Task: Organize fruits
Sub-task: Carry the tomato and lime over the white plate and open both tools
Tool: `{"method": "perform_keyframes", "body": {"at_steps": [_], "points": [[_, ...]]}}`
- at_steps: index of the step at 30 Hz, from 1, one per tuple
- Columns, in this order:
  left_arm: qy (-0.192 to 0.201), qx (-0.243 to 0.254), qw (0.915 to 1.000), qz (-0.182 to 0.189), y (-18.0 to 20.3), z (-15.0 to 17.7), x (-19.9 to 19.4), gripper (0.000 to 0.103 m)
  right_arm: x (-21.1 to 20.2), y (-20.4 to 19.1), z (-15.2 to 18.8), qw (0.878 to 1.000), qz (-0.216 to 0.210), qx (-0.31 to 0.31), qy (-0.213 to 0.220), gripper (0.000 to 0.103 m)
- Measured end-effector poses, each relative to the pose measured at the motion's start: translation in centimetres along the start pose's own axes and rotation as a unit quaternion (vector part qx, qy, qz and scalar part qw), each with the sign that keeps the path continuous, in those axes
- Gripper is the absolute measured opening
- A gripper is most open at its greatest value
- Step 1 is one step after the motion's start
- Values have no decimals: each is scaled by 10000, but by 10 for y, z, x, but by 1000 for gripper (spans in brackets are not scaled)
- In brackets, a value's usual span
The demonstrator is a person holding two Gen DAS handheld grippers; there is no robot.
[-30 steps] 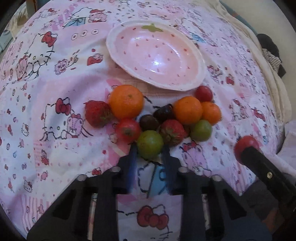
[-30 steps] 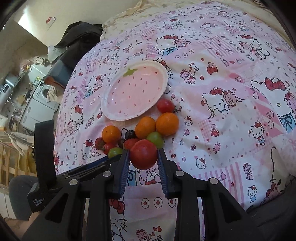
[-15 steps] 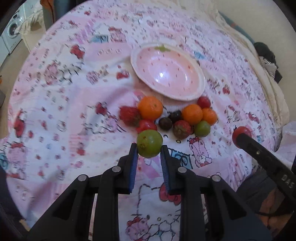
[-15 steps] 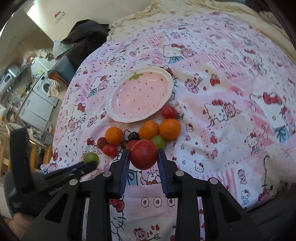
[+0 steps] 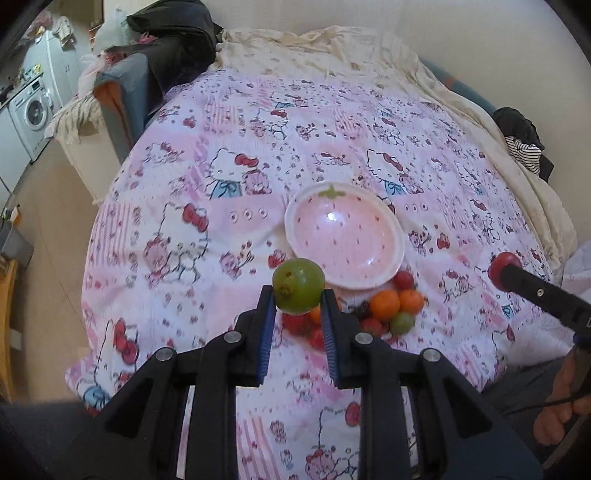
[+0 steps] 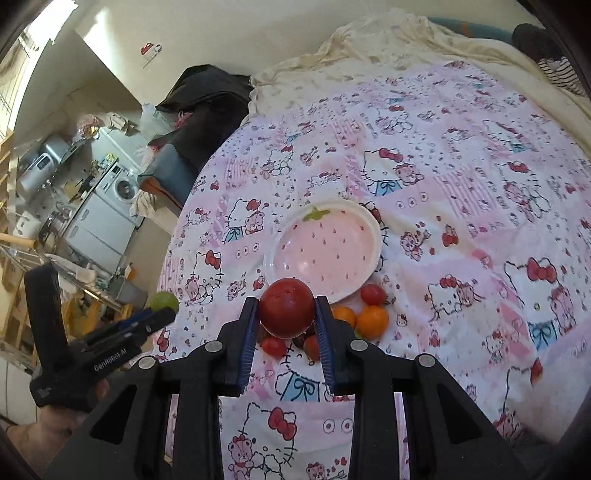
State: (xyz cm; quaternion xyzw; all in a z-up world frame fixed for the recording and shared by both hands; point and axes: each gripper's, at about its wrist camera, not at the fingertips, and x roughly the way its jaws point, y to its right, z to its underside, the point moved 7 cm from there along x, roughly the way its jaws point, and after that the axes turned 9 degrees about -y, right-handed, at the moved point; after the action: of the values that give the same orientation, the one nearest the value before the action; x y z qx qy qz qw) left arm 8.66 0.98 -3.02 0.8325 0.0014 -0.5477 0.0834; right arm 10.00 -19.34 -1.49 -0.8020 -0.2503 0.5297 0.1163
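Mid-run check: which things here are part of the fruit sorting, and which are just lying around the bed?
Part of the job:
- green fruit in the left gripper
- red fruit in the right gripper
- pink strawberry plate, empty
- fruit pile beside the plate

Lying about:
- dark clothes
- striped garment
- washing machine

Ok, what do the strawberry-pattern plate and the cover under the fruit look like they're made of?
Strawberry-pattern plate: probably glazed ceramic, possibly melamine. It has a hard, smooth pink surface with a bright glossy highlight and a crisp white rim.

Cover: printed woven fabric, likely cotton or a blend, with a matte finish. It drapes softly over the edges, wrinkles, and gives no shine.
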Motion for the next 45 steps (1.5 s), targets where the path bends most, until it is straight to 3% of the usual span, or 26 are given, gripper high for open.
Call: {"method": "perform_keyframes", "body": {"at_steps": [13, 21, 26, 35, 45], "points": [[-151, 621, 9979, -121, 29, -89, 83, 21, 89, 36, -90, 9989, -127, -82, -440, 32], [-373, 728, 9966, 33, 35, -105, 140, 21, 149, 60, -127, 9974, -187, 142, -676, 32], [-542, 268, 9979, 237, 28, -106, 168, 21, 180, 72, -129, 9956, -173, 290, -879, 32], [-637, 501, 9966, 118, 35, -107, 191, 23, 202, 86, -116, 9917, -133, 428, -1204, 32], [-856, 426, 9952, 184, 32, -106, 202, 23, 211, 99, -110, 9887, -47, 719, -1315, 33]]}}
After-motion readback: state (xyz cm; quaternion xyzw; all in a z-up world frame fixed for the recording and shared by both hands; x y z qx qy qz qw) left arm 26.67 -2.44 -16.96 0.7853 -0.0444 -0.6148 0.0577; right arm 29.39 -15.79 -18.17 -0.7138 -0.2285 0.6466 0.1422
